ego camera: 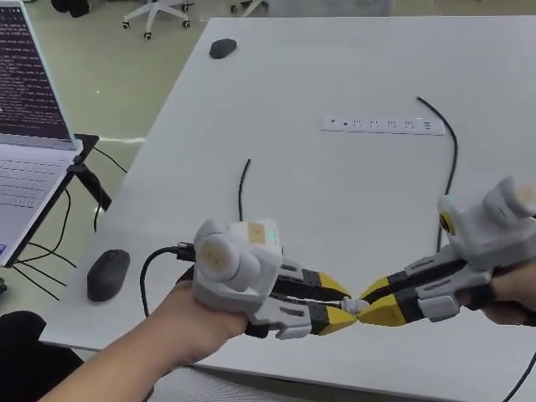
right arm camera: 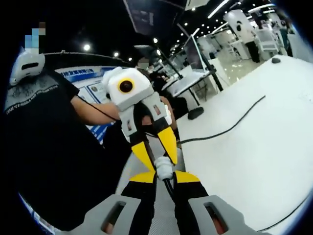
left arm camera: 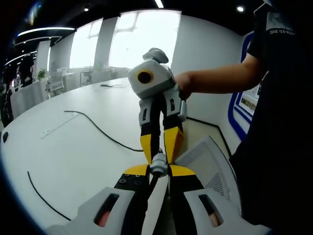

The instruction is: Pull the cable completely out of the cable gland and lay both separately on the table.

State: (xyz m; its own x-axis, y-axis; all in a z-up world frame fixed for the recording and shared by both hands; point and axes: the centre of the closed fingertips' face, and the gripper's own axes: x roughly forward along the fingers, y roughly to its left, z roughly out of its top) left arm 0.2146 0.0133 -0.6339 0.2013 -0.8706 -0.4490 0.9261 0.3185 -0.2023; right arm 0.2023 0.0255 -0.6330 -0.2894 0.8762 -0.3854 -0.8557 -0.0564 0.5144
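A small pale cable gland (ego camera: 353, 306) hangs in the air over the table's near edge, between the two grippers, which meet tip to tip. My left gripper (ego camera: 345, 308) comes in from the left and is shut on the gland (left arm camera: 159, 165), its yellow tips pressed to either side. My right gripper (ego camera: 366, 303) comes in from the right. In its own view the black cable (right arm camera: 169, 188) leaves the gland (right arm camera: 164, 168) and runs down between its shut jaws. How far the cable still sits inside the gland is hidden.
On the white table (ego camera: 335, 209) lie a white power strip (ego camera: 383, 126), its long black lead (ego camera: 450, 159) and a short black wire (ego camera: 243, 188). One black mouse (ego camera: 222, 48) is at the far edge. Off the left side stand another mouse (ego camera: 108, 275) and an open laptop (ego camera: 29, 126).
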